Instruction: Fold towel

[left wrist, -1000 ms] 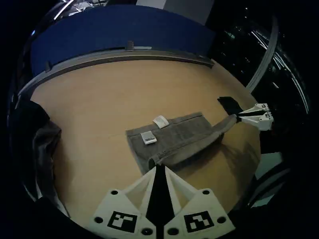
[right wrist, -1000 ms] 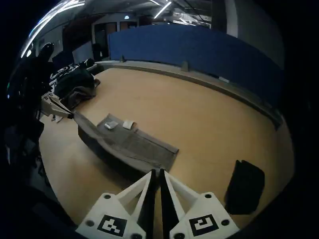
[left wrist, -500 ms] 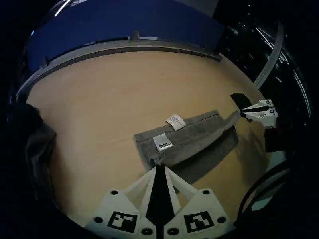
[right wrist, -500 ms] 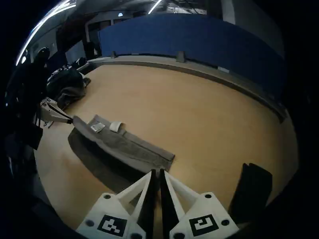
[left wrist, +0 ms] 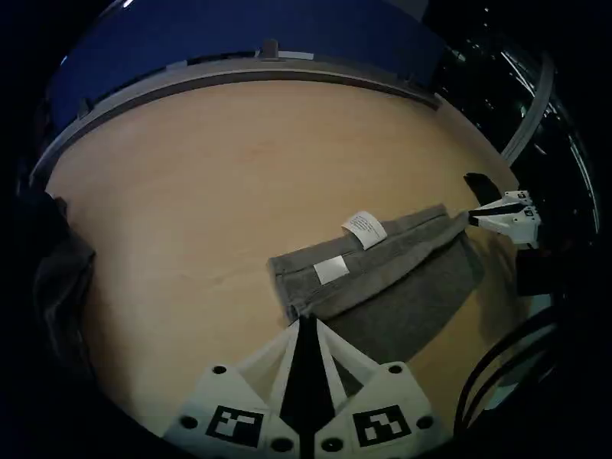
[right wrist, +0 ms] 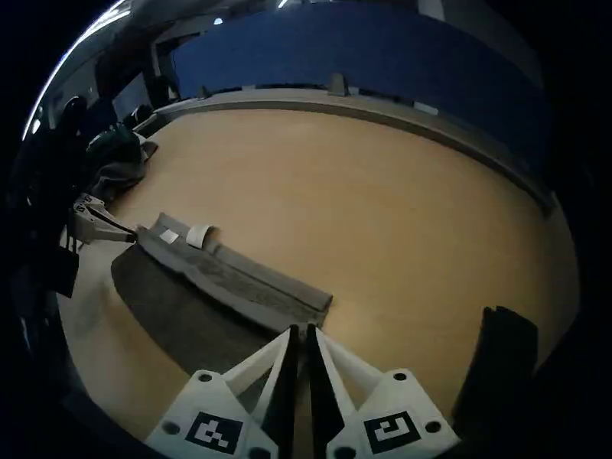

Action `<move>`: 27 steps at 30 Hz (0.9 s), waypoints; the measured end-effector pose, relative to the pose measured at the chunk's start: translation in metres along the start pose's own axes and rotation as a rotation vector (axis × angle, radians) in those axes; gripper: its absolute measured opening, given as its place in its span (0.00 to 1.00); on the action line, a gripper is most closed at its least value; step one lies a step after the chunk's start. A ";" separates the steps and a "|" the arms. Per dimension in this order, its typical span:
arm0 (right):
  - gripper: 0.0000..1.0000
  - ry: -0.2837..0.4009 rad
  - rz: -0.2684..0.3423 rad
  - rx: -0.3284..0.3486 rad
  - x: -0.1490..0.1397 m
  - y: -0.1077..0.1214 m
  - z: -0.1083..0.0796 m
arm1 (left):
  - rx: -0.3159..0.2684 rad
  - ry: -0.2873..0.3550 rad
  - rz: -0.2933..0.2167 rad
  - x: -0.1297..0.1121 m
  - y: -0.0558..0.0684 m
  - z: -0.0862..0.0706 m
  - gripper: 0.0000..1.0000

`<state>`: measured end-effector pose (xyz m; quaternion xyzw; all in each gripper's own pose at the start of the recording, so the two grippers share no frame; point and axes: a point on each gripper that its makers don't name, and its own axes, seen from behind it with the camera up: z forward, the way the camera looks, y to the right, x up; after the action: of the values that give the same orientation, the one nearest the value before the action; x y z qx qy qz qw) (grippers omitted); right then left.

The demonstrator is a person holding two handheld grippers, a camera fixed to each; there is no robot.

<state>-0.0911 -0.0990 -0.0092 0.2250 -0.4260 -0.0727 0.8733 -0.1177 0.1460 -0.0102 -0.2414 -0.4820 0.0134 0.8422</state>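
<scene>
In the left gripper view, the left gripper (left wrist: 306,320) has its fingers drawn close together, nipping a corner of the grey towel (left wrist: 398,291) right at its tips. The towel stretches ahead and to the right over the wooden table (left wrist: 191,191), part of it doubled over, with two white tags (left wrist: 366,228) lying on top. Far off to the right, the right gripper (left wrist: 473,219) pinches the other corner. A dark cloth (left wrist: 57,283) sits far to the left, and a blue partition (left wrist: 229,38) stands beyond the table.

In the right gripper view, the right gripper (right wrist: 301,329) is likewise nearly closed, with the towel's (right wrist: 237,279) near corner at its tips. The towel runs ahead and left to the left gripper (right wrist: 131,236). A black thing (right wrist: 505,352) lies off to the right.
</scene>
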 end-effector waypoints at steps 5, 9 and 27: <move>0.19 -0.002 -0.007 -0.012 -0.001 0.002 0.004 | 0.026 -0.009 -0.008 -0.002 -0.005 0.004 0.01; 0.35 0.003 -0.020 -0.037 0.000 0.006 0.004 | 0.049 -0.002 0.001 0.001 -0.008 0.005 0.05; 0.56 0.046 -0.029 -0.081 0.011 0.017 0.003 | 0.073 0.057 0.002 0.020 -0.014 -0.013 0.74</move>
<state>-0.0872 -0.0883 0.0079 0.1972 -0.3992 -0.0973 0.8901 -0.0998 0.1335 0.0063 -0.2114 -0.4568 0.0247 0.8637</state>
